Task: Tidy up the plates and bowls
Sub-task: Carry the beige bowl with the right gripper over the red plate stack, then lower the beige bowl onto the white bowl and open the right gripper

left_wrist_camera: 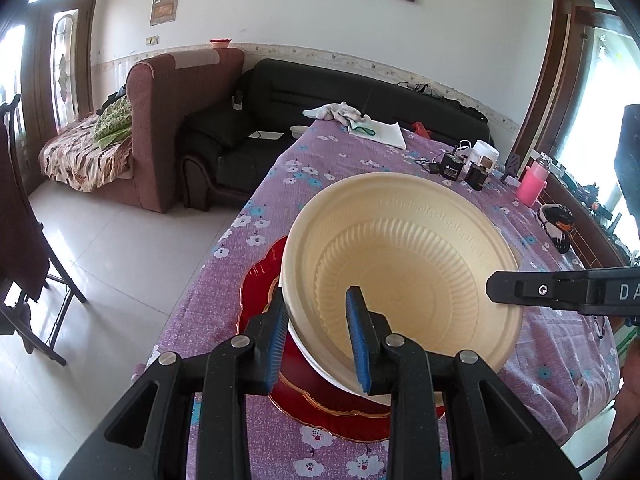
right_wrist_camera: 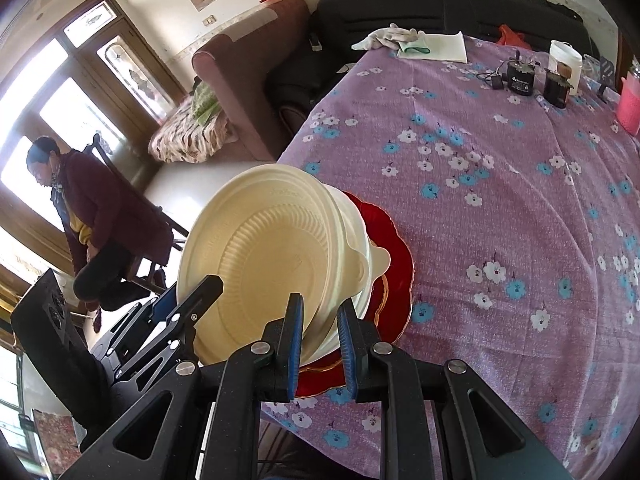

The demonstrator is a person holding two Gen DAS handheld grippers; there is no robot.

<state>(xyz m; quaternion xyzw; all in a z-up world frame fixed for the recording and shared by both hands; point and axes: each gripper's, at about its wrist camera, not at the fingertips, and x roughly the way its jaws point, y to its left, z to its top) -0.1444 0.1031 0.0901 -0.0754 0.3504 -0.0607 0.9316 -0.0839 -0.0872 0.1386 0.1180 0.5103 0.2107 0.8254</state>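
A stack of cream plastic bowls (left_wrist_camera: 404,264) hangs tilted over a red plate (left_wrist_camera: 264,280) with a gold edge, on the purple flowered tablecloth (left_wrist_camera: 360,160). My left gripper (left_wrist_camera: 318,308) is shut on the near rim, one blue pad inside the top bowl and one outside. In the right wrist view the same cream bowls (right_wrist_camera: 264,256) tip to the left above the red plate (right_wrist_camera: 392,248), and my right gripper (right_wrist_camera: 320,304) is shut on their rim and wall. The left gripper (right_wrist_camera: 192,292) shows at the bowls' left side. I cannot tell whether the stack touches the plate.
The plate lies near the table's left edge, with tiled floor (left_wrist_camera: 112,264) below. At the far end are a pink cup (left_wrist_camera: 530,184), black devices (left_wrist_camera: 452,168), a white jar (left_wrist_camera: 486,156), a cloth and paper (left_wrist_camera: 376,130). A person (right_wrist_camera: 92,216) sits by the door.
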